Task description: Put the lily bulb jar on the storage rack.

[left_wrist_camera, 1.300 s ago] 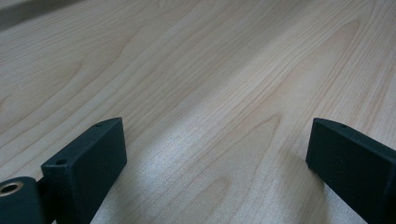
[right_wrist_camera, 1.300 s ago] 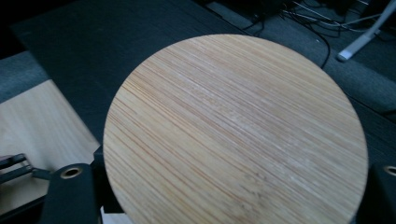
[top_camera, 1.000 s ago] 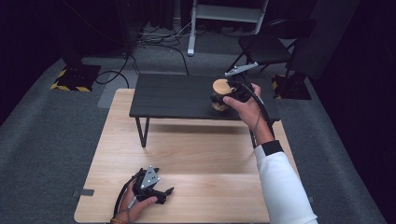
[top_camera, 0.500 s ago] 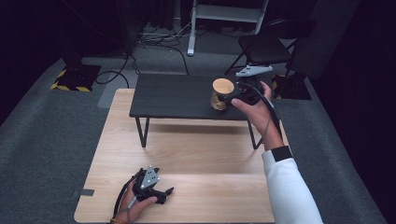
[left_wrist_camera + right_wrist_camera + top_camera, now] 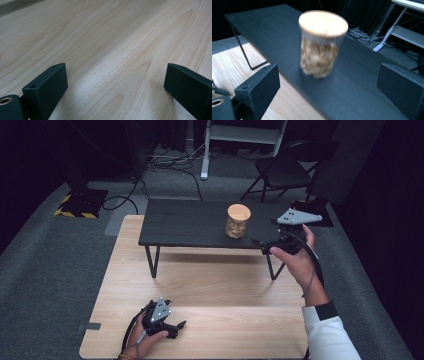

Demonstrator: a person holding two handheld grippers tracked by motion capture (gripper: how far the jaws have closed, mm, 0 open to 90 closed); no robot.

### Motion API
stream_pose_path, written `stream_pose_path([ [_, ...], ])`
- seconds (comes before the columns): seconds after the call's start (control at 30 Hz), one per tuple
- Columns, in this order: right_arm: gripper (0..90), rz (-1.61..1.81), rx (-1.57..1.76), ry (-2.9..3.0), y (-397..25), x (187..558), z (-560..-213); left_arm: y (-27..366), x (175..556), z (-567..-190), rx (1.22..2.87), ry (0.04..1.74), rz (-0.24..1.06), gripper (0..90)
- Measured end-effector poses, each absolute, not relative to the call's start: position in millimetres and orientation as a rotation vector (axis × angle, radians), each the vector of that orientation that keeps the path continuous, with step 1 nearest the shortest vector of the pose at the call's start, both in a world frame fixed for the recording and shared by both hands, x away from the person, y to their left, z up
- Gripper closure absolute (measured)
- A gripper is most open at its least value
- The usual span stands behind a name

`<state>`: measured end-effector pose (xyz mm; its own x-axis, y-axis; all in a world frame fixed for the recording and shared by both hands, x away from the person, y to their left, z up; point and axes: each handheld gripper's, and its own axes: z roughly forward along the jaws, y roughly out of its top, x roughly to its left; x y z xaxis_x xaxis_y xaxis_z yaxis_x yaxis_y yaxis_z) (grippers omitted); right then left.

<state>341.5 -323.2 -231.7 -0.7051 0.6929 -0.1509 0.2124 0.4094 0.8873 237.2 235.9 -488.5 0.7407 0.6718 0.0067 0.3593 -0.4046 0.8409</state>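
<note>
The right claw [image 5: 261,245] had let go of the lidded jar [image 5: 237,220] and drawn back toward four o'clock, jaws apart. The jar stood free on the black worktop [image 5: 190,222], probably placed. The left claw [image 5: 176,326] rested apart, empty, on the wooden worktop [image 5: 225,285].

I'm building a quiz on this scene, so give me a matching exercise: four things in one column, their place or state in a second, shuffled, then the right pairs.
Things:
1. jar
2. left gripper
3. right gripper
4. folding chair

Places or states:
A. open, low over the light wooden table
B. on the carpet beyond both tables
C. upright on the black bench, wooden lid on
D. open, held beside the bench's right end, apart from the jar

Pairs: 1-C, 2-A, 3-D, 4-B
</note>
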Motion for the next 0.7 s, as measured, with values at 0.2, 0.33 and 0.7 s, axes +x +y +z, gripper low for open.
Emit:
stream_pose_path([
  [0.2, 4.2, 1.204, 0.769, 2.146, -336, 314, -253, 236, 237, -489, 2.030, 0.779, 0.434, 5.0],
  [0.33, 4.3, 1.198, 0.775, 2.116, -348, 295, -272, 236, 237, -489, 2.030, 0.779, 0.435, 5.0],
  [0.7, 4.2, 1.240, 0.772, 2.111, -382, 260, -333, 236, 237, -489, 2.029, 0.781, 0.434, 5.0],
])
